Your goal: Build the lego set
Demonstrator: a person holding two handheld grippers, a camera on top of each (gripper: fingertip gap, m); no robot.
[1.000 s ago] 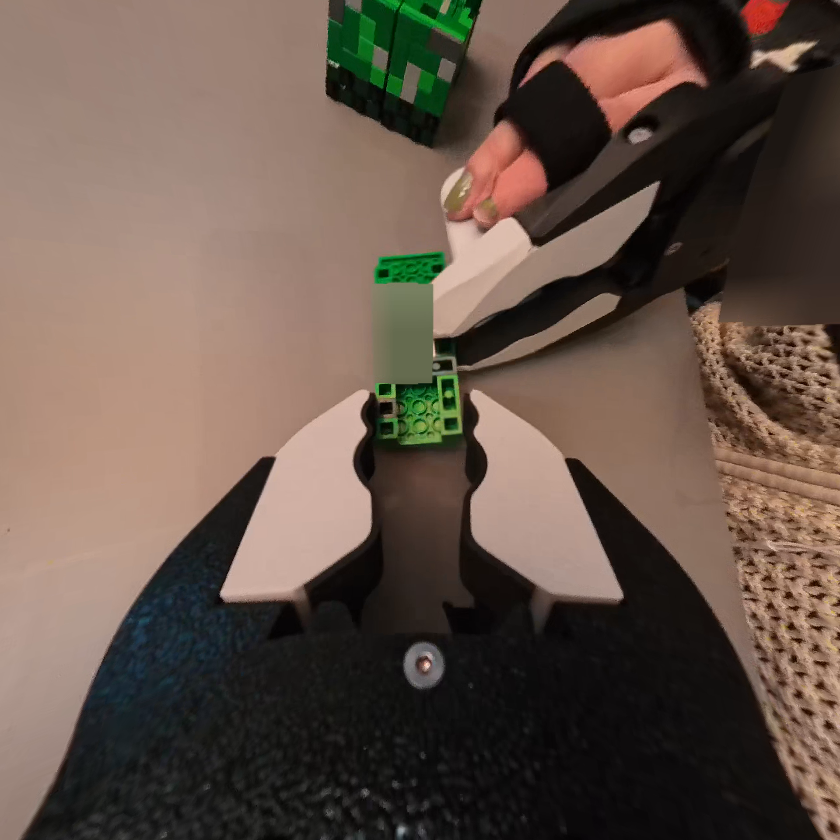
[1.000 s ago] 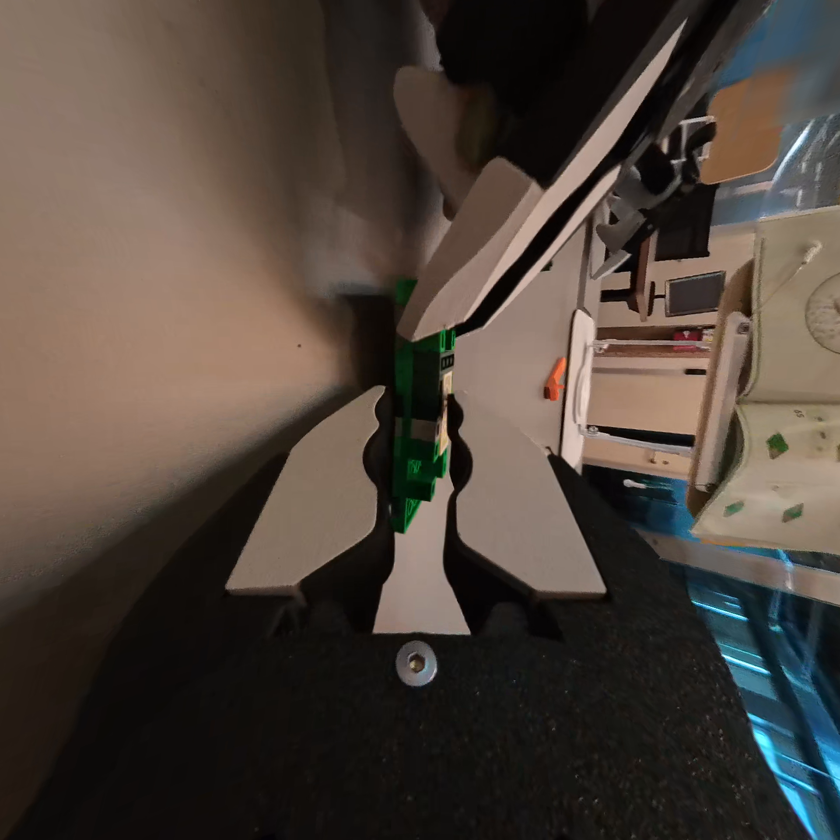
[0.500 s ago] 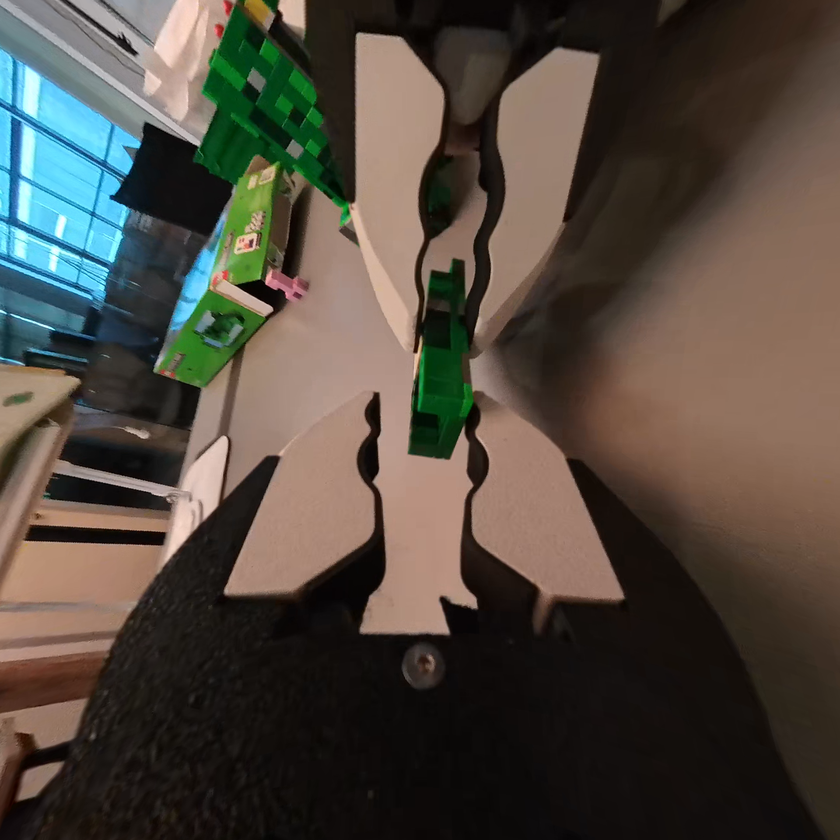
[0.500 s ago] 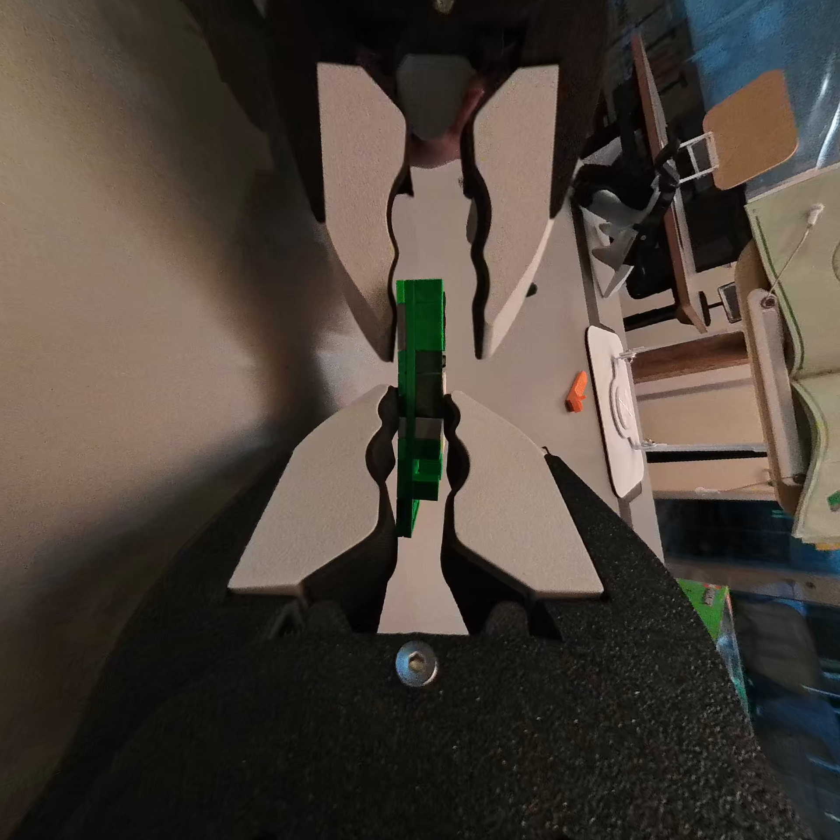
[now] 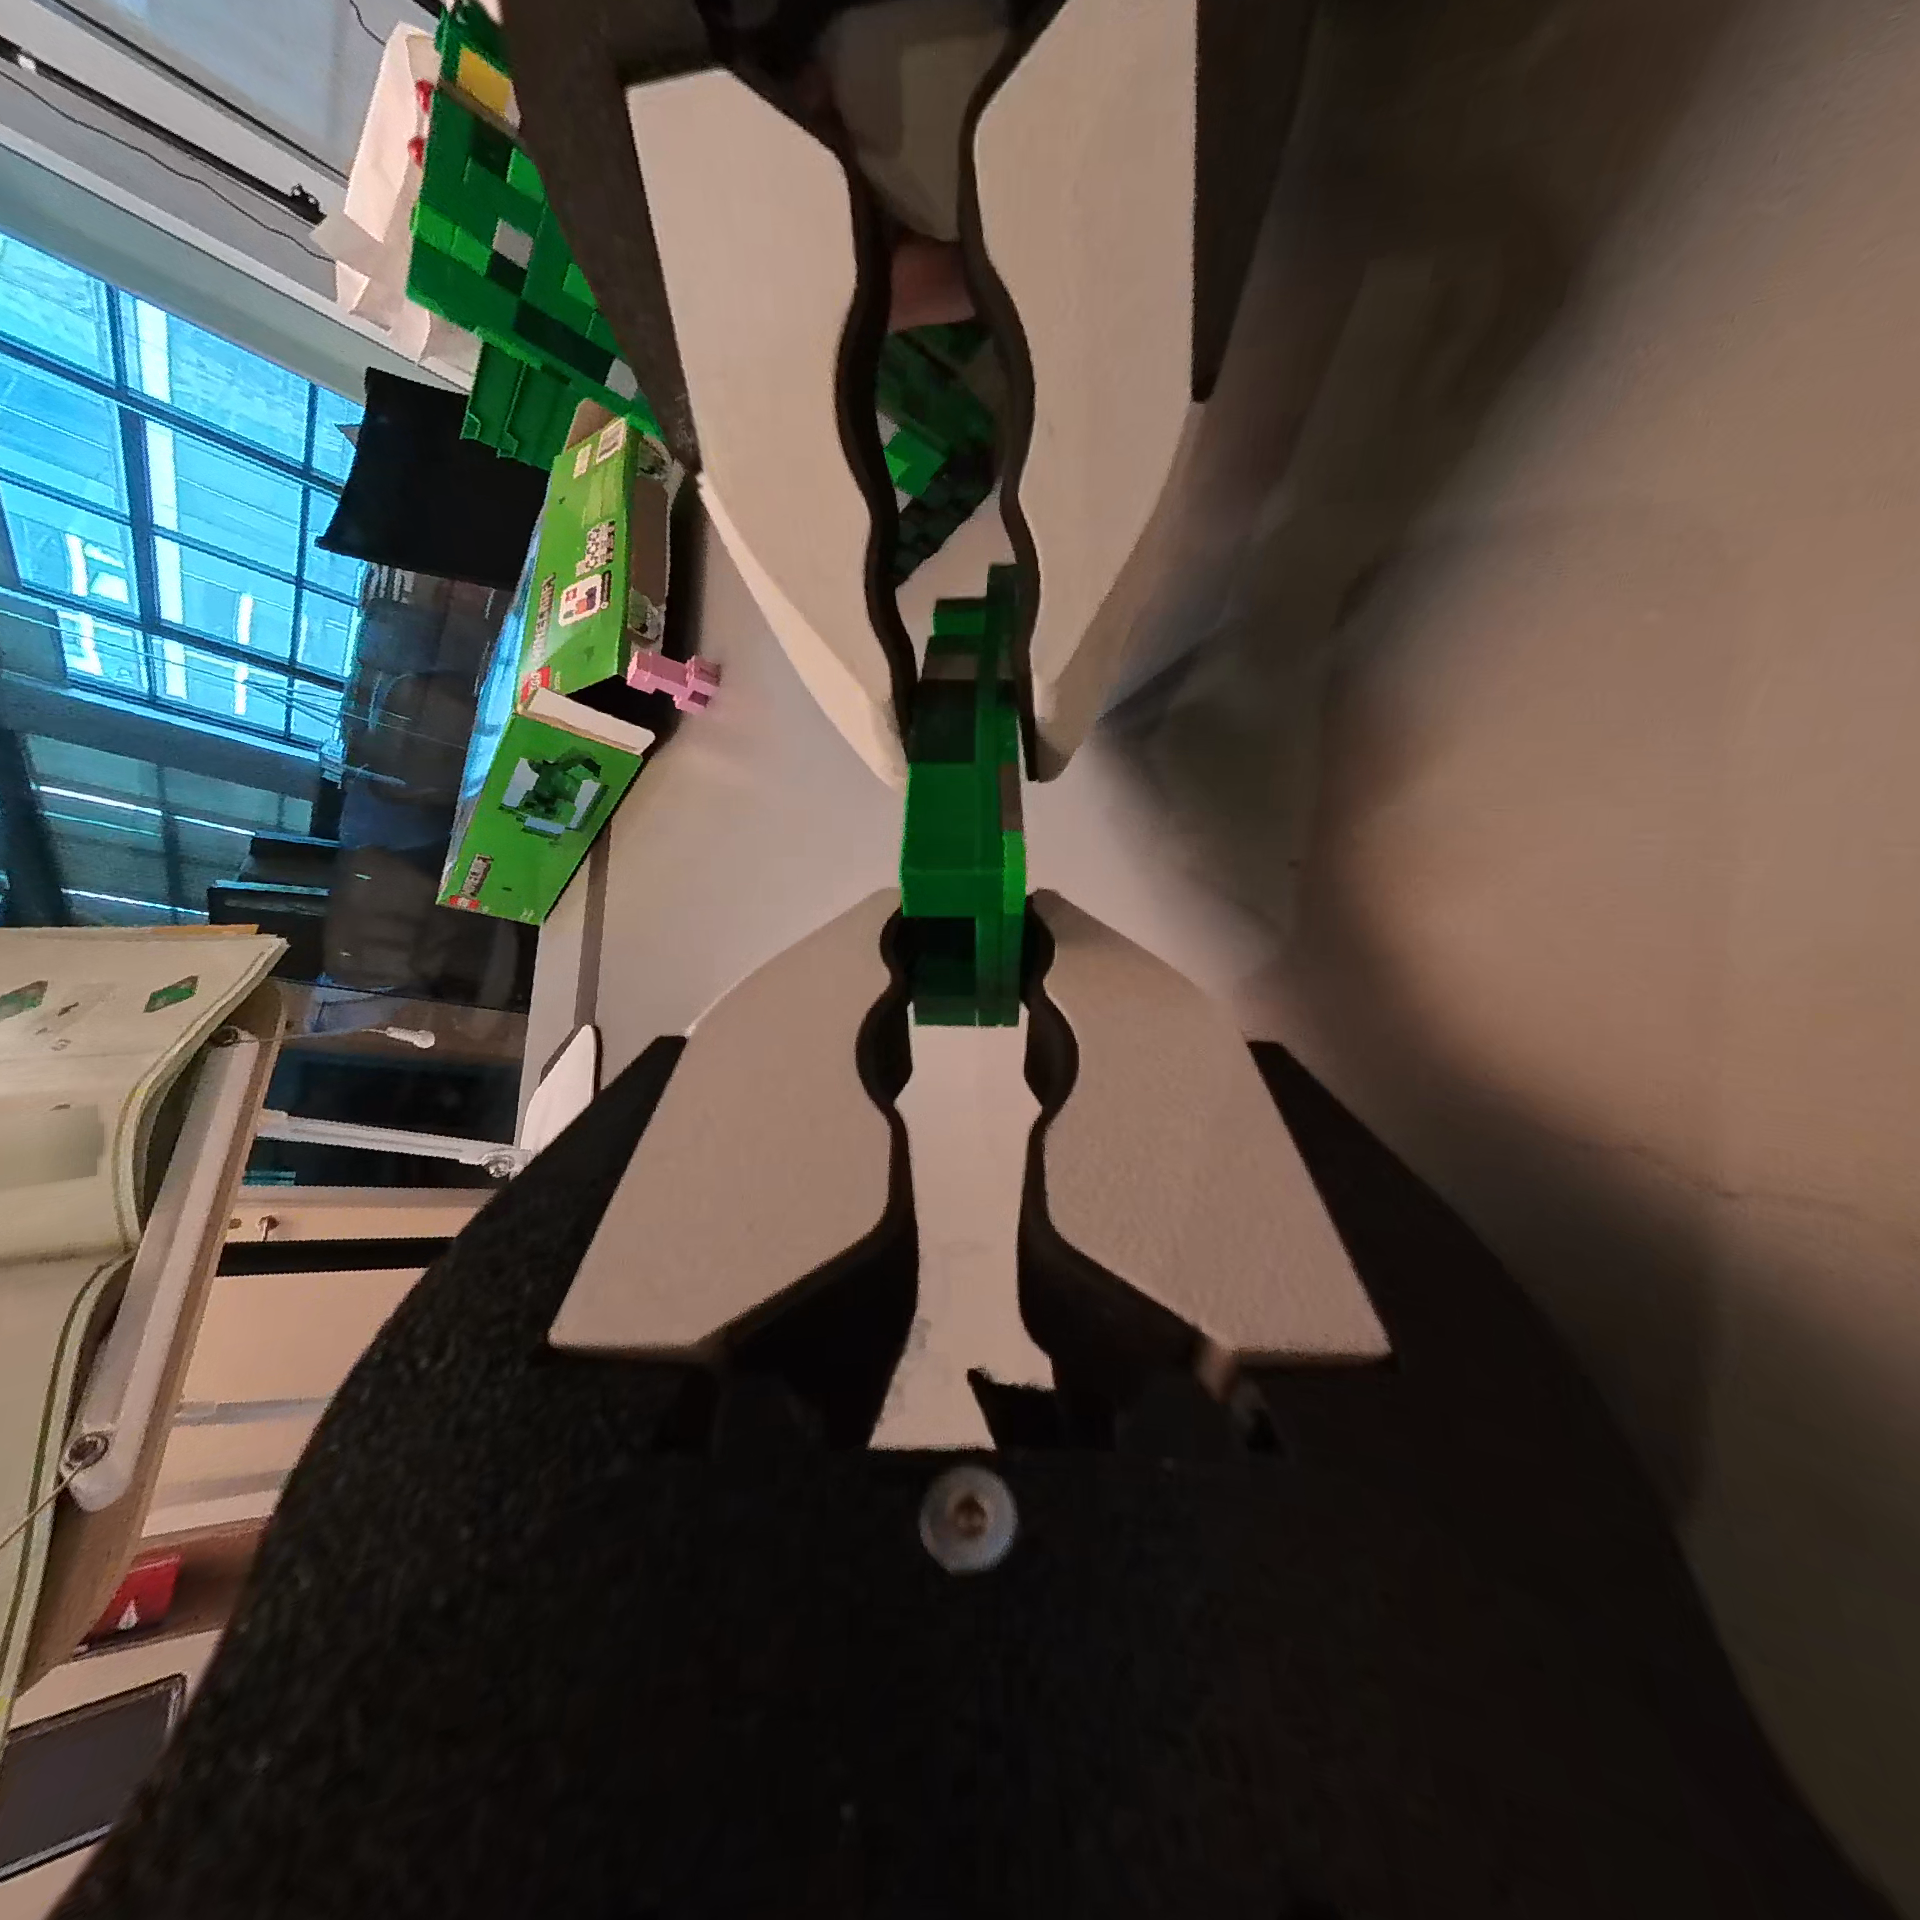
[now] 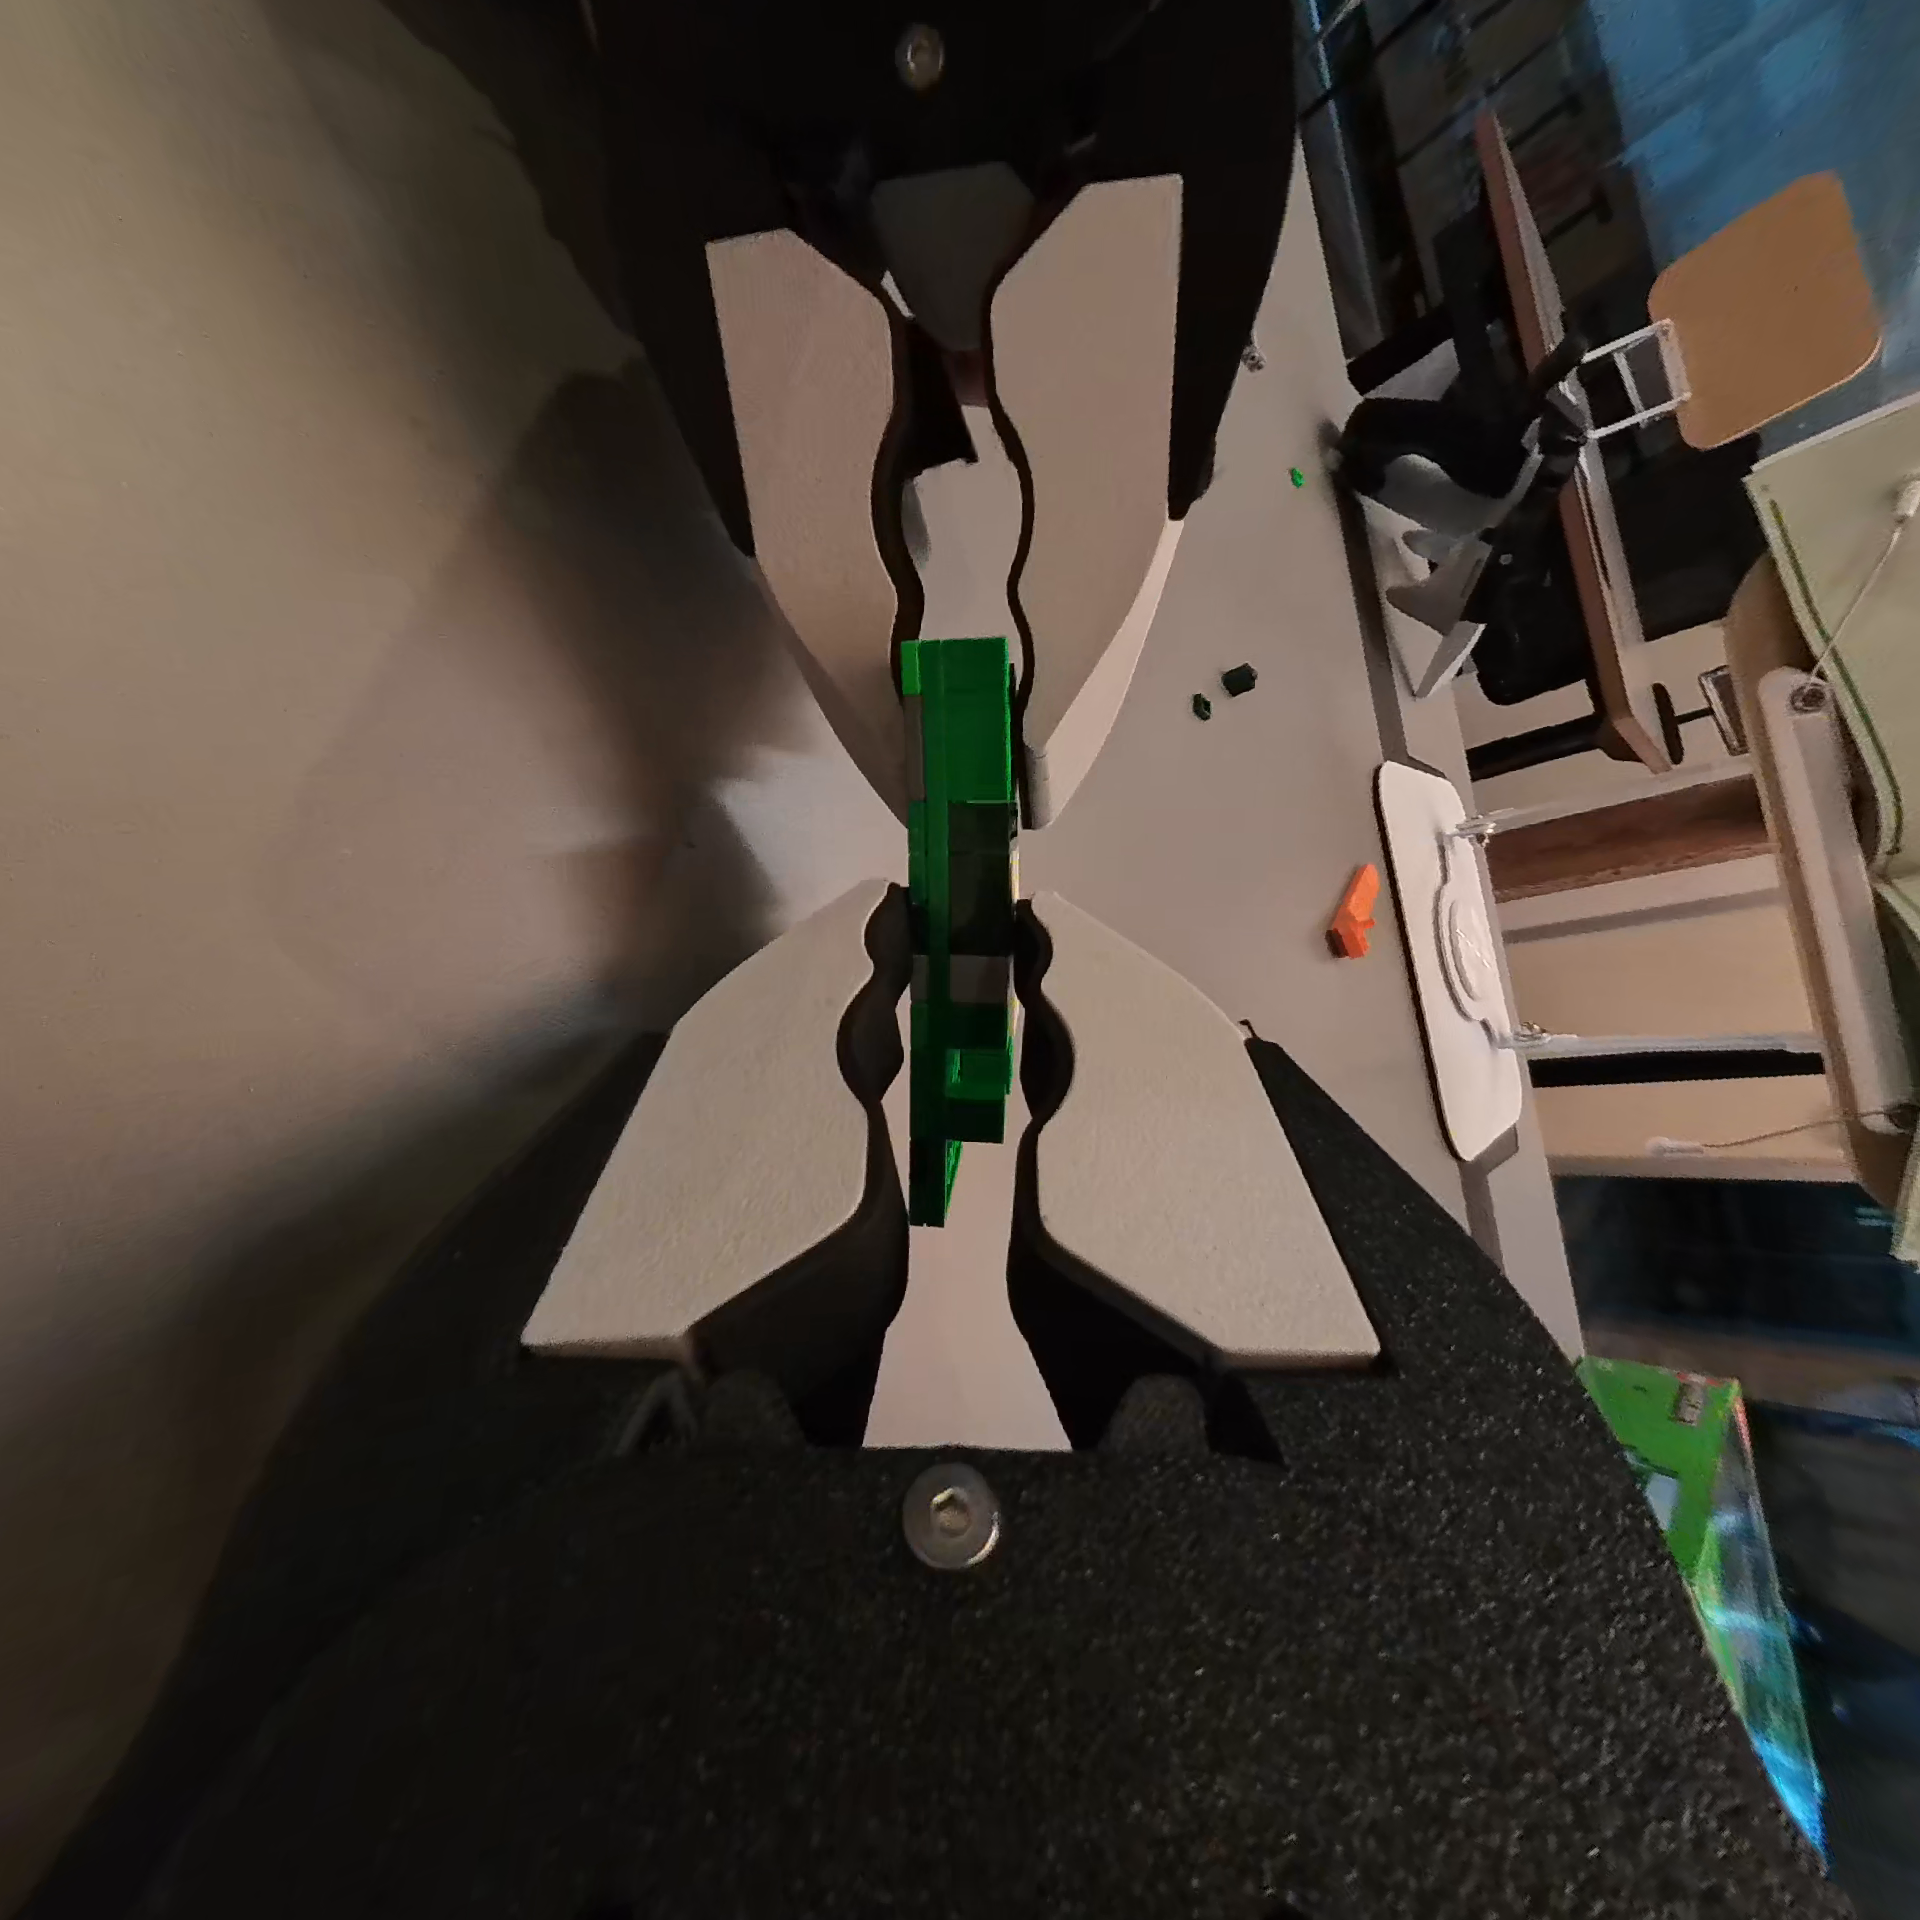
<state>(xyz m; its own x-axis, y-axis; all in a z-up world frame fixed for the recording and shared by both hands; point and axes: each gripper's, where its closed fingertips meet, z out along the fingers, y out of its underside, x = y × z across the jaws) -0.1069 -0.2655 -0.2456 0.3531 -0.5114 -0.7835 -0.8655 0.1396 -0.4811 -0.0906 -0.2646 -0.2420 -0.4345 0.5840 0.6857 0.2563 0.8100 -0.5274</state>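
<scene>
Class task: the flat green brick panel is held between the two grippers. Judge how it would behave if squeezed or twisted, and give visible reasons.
The green brick panel probably stays stiff edgewise, since it spans the right gripper and left gripper without sagging. Being thin and made of stacked layers, it might split at a seam if twisted. Its smooth plastic faces could slip, though the wavy pads likely help.

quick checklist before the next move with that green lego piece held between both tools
1. Left tool shut on the green lego assembly: ok.
2. Right tool shut on the same assembly: ok.
3. Tools face each other, tips nearly meeting: ok.
4. Assembly in line with both tools, not skewed: ok.
5. Bricks fully seated together: cannot tell, only its edge shows.
6. Larger green lego build apart from the tools: ok.
</scene>
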